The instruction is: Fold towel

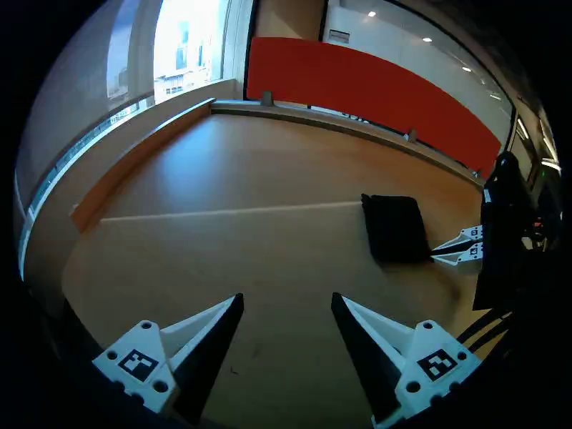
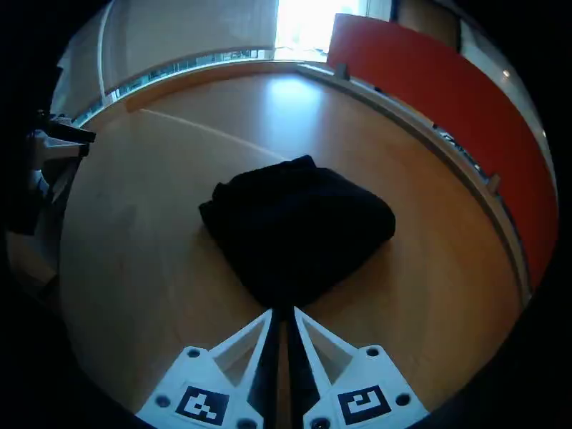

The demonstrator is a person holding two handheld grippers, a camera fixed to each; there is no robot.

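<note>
- The left gripper (image 1: 286,306) hangs over bare wood in the left gripper view; its two fingers stand wide apart with nothing between them; both tips are clear of the table (image 1: 236,250).
- The black towel (image 2: 300,225) lies on the wooden table as a folded, thick, roughly rectangular bundle; in the left gripper view it sits well off to the right, just past a pale seam (image 1: 229,211) that runs across the tabletop.
- The right gripper (image 2: 286,312) points straight at the towel; its fingers are drawn almost together, with only a thin slit between them; the tips sit at the towel's near corner; whether any cloth is pinched there cannot be told.
- In the left gripper view the right gripper comes in from the right edge, its white fingers converging on the towel's near end.
- In the right gripper view the left gripper appears at the far left edge, well apart from the towel.
- A red panel (image 1: 372,89) stands along the table's far edge; a bright window (image 1: 186,50) is beside it at the corner.
</note>
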